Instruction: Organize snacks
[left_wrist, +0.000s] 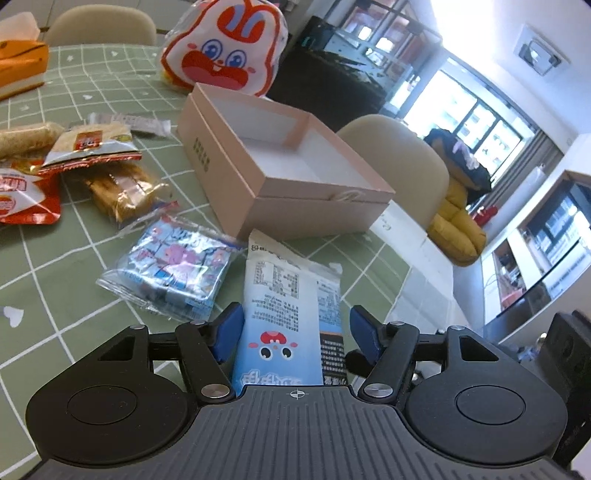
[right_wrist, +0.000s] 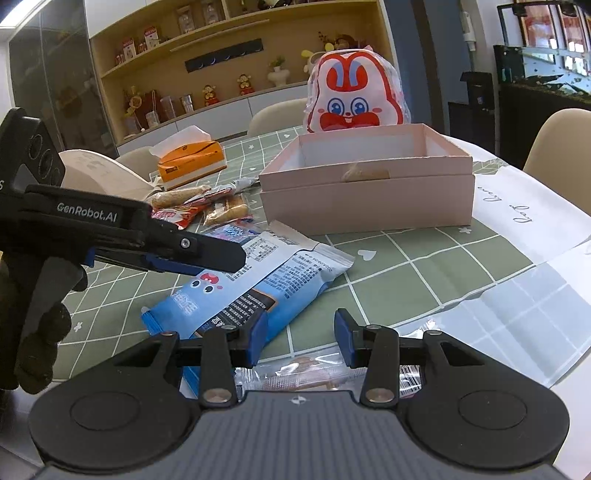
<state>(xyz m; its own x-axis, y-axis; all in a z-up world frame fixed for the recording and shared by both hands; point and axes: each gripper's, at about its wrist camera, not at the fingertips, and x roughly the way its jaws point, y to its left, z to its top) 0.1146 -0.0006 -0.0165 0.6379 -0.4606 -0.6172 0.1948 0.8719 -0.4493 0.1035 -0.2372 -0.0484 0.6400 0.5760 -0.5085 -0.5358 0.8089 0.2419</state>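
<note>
Your left gripper (left_wrist: 293, 332) has its blue pads wide apart around the flat, shiny blue packet (left_wrist: 291, 295), not squeezing it. Your right gripper (right_wrist: 301, 338) is open over a clear wrapper (right_wrist: 295, 376). The pink cardboard box (left_wrist: 280, 173) sits just ahead.

Left gripper (left_wrist: 295, 330) jaws spread wide, blue pads either side of blue-and-white snack packet (left_wrist: 291, 314) lying flat on green checked tablecloth (left_wrist: 44, 280); pads not pressing it. Ahead: open pink box (left_wrist: 273, 162), inside white. Ahead-left: clear bag of blue candies (left_wrist: 173, 266). Further left: heap of snack packs (left_wrist: 74, 170). Beyond box: rabbit-face bag (left_wrist: 225, 44).
</note>
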